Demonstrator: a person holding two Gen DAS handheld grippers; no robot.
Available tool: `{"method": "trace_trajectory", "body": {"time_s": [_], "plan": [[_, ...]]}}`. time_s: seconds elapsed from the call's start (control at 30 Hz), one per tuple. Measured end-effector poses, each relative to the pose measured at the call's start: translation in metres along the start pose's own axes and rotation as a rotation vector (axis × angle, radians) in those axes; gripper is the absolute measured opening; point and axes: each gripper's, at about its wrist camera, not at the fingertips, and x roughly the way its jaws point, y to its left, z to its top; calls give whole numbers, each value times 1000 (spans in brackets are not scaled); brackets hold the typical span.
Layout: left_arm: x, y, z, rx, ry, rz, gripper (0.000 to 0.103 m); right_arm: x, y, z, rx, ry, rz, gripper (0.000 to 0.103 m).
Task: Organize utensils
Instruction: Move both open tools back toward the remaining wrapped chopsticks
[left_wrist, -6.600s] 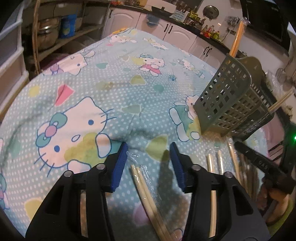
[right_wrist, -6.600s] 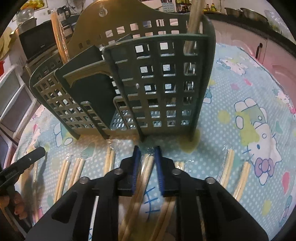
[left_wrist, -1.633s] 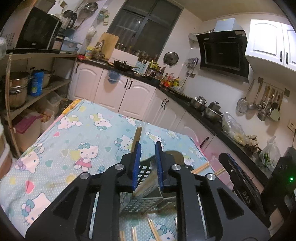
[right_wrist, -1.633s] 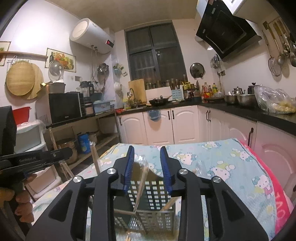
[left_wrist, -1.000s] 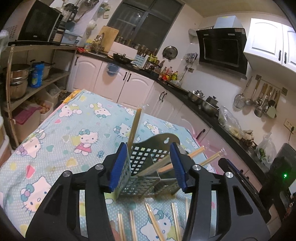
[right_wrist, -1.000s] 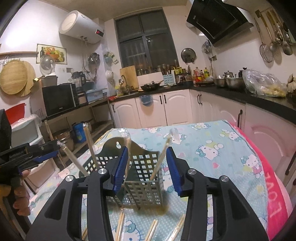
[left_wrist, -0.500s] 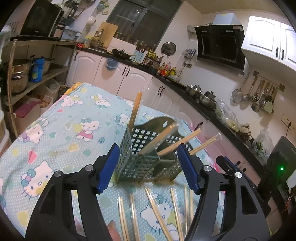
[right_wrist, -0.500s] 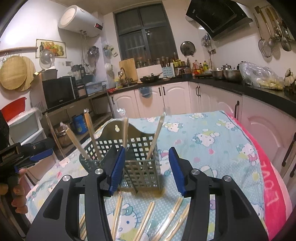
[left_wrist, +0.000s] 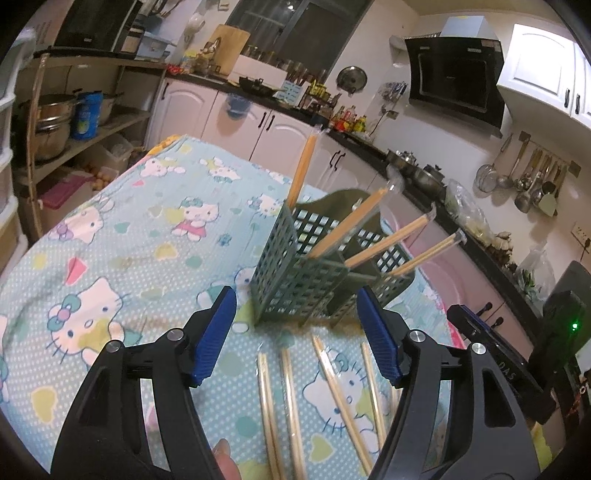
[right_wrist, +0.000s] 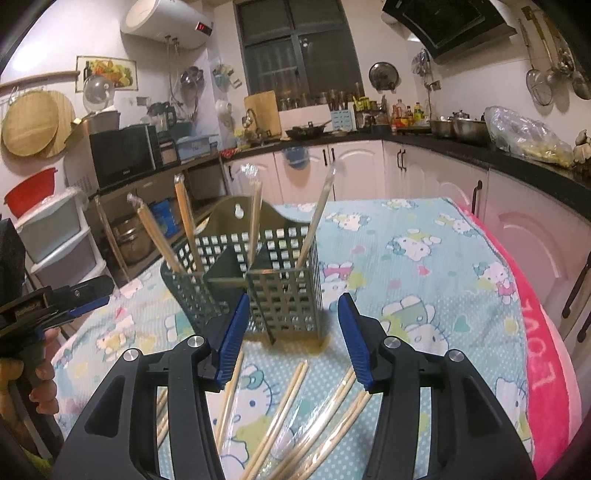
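A grey-green slotted utensil basket (left_wrist: 295, 273) stands on the Hello Kitty tablecloth (left_wrist: 122, 236), with several wrapped chopstick pairs (left_wrist: 343, 230) standing in it. It also shows in the right wrist view (right_wrist: 280, 295), with chopsticks (right_wrist: 314, 225) upright inside. Several more wrapped chopsticks (left_wrist: 288, 402) lie flat on the cloth in front of the basket, also in the right wrist view (right_wrist: 280, 413). My left gripper (left_wrist: 295, 336) is open and empty above them. My right gripper (right_wrist: 291, 339) is open and empty just before the basket.
The other gripper shows at the right edge of the left wrist view (left_wrist: 495, 362) and at the left edge of the right wrist view (right_wrist: 55, 299). White cabinets (right_wrist: 417, 170) and a dark counter run behind the table. A pink blanket (right_wrist: 535, 332) edges the table's right side.
Both grippers have opened wide, released their chopsticks into the basket, and drawn back and down toward the chopsticks lying on the cloth.
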Motion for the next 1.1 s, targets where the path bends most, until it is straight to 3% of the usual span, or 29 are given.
{"method": "trace_trajectory", "body": {"time_s": [0.73,1.1], "plan": [[35,22,-47,11,198,77,59,44,2,-34,-9,248,19,48],[55,28,-59,24,270,97,74,80,-3,-43,7,359,25,48]]}}
